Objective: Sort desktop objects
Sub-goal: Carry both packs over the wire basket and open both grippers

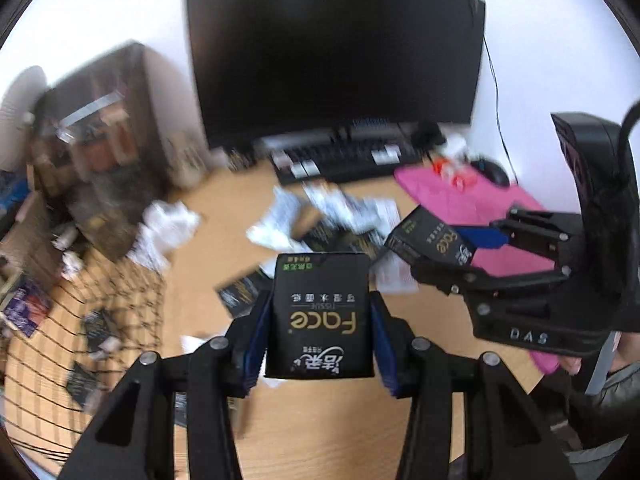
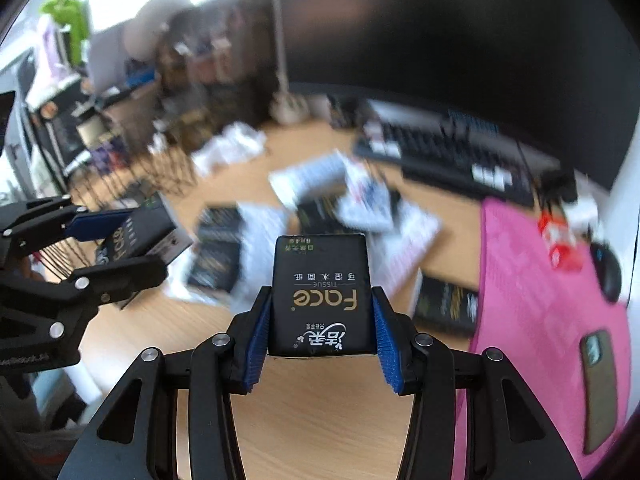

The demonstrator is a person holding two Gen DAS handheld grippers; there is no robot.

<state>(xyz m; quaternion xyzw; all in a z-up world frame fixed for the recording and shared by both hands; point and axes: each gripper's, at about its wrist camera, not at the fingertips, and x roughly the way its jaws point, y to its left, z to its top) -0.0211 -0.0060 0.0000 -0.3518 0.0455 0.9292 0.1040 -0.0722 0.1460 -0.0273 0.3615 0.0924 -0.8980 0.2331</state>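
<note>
Two black "Face" tissue packs are held above the wooden desk. My left gripper (image 1: 320,306) is shut on one pack (image 1: 322,276), its blue pads pressing both sides. My right gripper (image 2: 322,300) is shut on the other pack (image 2: 320,268) in the same way. In the left wrist view the right gripper (image 1: 438,250) and its pack (image 1: 430,236) hang at the right. From the right wrist, the left gripper (image 2: 148,242) and its pack (image 2: 138,236) appear at the left. Several more black packs (image 2: 218,248) lie among papers on the desk.
A dark monitor (image 1: 336,44) and black keyboard (image 1: 352,156) stand at the back. A pink mat (image 2: 540,300) at the right carries a mouse (image 2: 610,276) and a phone (image 2: 598,388). A black wire basket (image 1: 80,320) sits left, crumpled white tissue (image 1: 168,228) beyond it.
</note>
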